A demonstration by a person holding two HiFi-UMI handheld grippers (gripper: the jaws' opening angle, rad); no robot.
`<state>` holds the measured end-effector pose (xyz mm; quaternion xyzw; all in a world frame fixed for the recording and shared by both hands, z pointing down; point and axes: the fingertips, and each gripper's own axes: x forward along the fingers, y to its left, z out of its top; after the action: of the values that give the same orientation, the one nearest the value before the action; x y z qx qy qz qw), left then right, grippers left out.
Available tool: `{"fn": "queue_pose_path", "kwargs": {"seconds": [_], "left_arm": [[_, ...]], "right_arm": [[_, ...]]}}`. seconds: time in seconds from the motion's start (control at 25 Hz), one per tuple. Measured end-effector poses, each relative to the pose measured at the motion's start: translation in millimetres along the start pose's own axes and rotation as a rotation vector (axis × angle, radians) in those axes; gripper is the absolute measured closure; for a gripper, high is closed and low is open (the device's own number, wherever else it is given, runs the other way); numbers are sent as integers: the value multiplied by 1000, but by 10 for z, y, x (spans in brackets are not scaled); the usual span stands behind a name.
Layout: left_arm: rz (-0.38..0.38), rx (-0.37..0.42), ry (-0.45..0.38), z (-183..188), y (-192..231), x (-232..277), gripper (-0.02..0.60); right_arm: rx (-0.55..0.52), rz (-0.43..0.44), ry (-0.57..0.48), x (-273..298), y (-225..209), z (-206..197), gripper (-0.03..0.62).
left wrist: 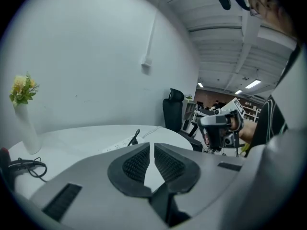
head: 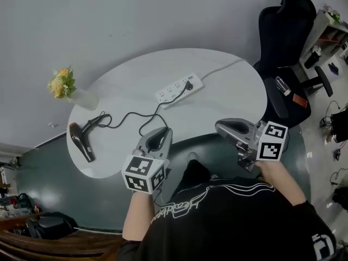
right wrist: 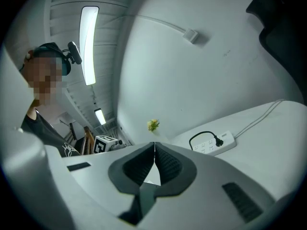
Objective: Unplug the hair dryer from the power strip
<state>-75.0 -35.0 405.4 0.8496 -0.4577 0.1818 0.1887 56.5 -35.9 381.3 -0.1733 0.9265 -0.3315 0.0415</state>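
Looked steeply down on a white oval table [head: 228,99] from its near edge. Found the hair dryer [head: 80,140] lying flat at the table's left end, close to the near-left rim. Traced its black cord [head: 136,116] in loose loops across the top to a black plug [head: 188,85] seated in the white power strip [head: 173,92], and so noted the dryer as still plugged in. Placed the strip toward the far side of the table, set at a slant, with its own white cable [head: 225,68] leading off to the far right edge. Noted a white vase of yellow flowers [head: 65,88] upright at the far-left rim, near the dryer's handle. Saw the left gripper [left wrist: 150,146] over the near edge of the table, well apart from the strip and the dryer, and read its tongs as closed together, gripping nothing. Saw the right gripper [right wrist: 154,145] just off the near-right rim, aimed across toward the left, and read its tongs as likewise pressed together and empty. Spotted a black office chair [head: 285,26] beyond the table's right end.
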Motion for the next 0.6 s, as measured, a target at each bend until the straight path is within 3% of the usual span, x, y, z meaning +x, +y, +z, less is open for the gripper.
{"fn": "queue_pose_path", "kwargs": {"seconds": [0.08, 0.32, 0.44, 0.6], "left_arm": [[-28, 25, 31, 22, 190, 181, 561], [-136, 104, 134, -24, 712, 686, 395], [-186, 197, 187, -119, 929, 902, 294], [-220, 274, 235, -280, 1209, 1150, 250]], "right_arm": [[25, -28, -6, 120, -191, 61, 597], [104, -104, -29, 423, -678, 206, 597], [118, -143, -28, 518, -877, 255, 596], [153, -176, -48, 610, -1087, 297, 597]]}}
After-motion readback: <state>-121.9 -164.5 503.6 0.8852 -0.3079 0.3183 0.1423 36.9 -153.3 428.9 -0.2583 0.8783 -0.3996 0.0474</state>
